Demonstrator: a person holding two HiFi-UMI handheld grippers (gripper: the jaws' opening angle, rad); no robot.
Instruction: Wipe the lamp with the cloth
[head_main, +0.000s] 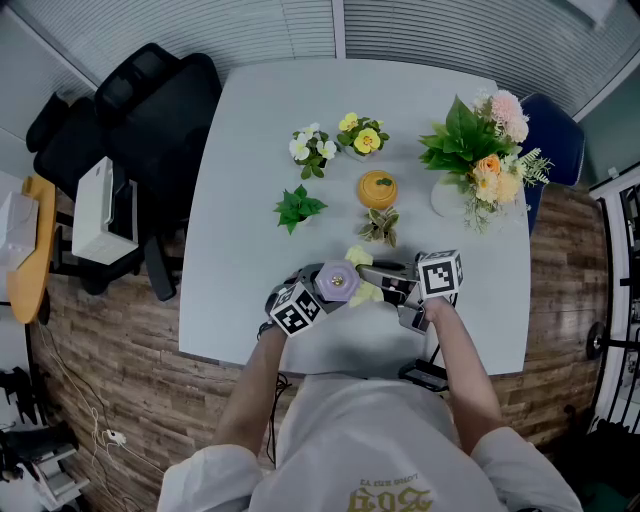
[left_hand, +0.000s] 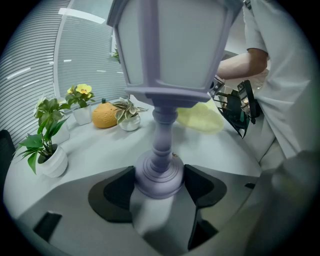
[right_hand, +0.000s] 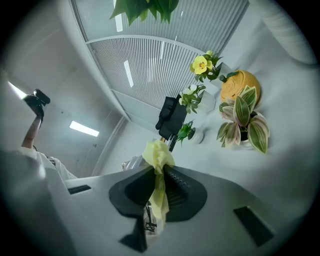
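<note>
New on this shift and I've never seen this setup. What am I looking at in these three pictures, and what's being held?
No robot: a person holds tongs in each hand. The head view looks down from a camera on their head; the other two cameras ride on the tongs. On the table stand small potted plants, an orange ornament and a bouquet. The left tongs clamp the purple lamp at its base; the right tongs pinch the yellow cloth.
</note>
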